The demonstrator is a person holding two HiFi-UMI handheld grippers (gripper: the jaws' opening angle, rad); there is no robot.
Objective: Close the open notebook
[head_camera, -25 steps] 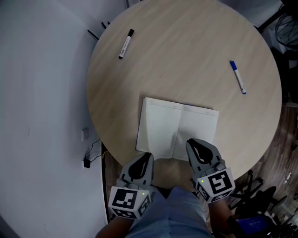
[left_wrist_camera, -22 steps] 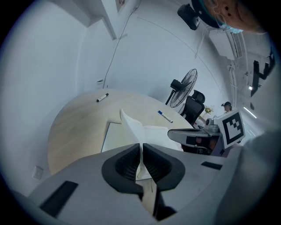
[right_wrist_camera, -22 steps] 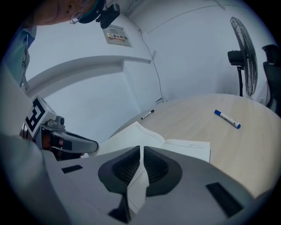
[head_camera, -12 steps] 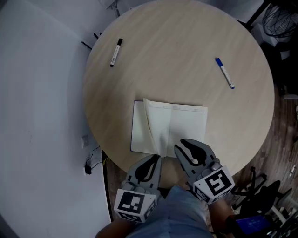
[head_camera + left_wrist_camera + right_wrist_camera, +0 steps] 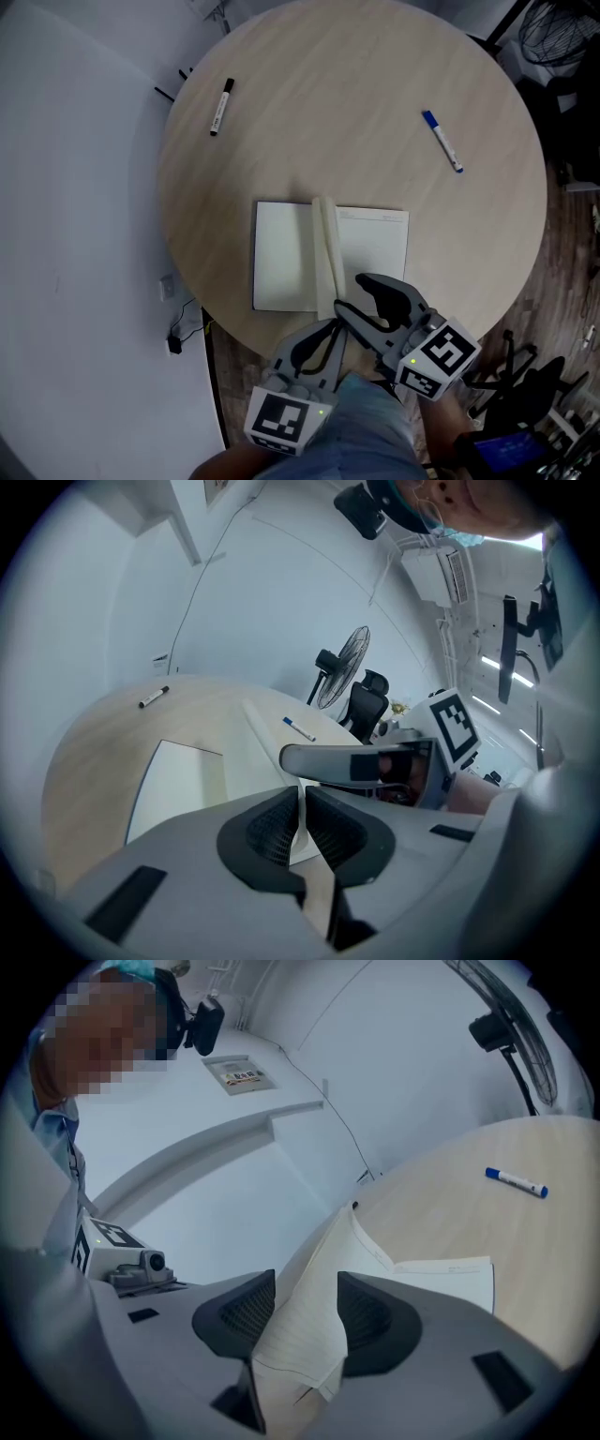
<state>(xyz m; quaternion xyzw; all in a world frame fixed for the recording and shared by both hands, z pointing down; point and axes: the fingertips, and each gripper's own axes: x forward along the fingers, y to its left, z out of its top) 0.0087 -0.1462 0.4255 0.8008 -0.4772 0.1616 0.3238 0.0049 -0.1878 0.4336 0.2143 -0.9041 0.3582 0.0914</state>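
The white notebook [image 5: 281,258] lies open near the front edge of the round table [image 5: 356,84]. A sheaf of its pages [image 5: 327,246] stands upright over the spine. My left gripper [image 5: 330,330] is shut on the lower edge of these pages, a thin white sliver between its pads [image 5: 302,829]. My right gripper [image 5: 360,298] is beside it, its jaws opening. The lifted pages [image 5: 319,1269] hang between the right gripper's [image 5: 302,1302] pads without being pressed. The right page [image 5: 441,1274] lies flat on the table.
A black marker [image 5: 220,106] lies at the table's far left and a blue marker [image 5: 442,142] at the far right. A standing fan [image 5: 337,667] and an office chair [image 5: 367,703] are beyond the table. Cables and a stand are on the floor at right [image 5: 525,394].
The left-hand pages have risen from flat to upright over the spine as my left gripper carried them to the right. My right gripper's jaws have gone from shut to wide apart.
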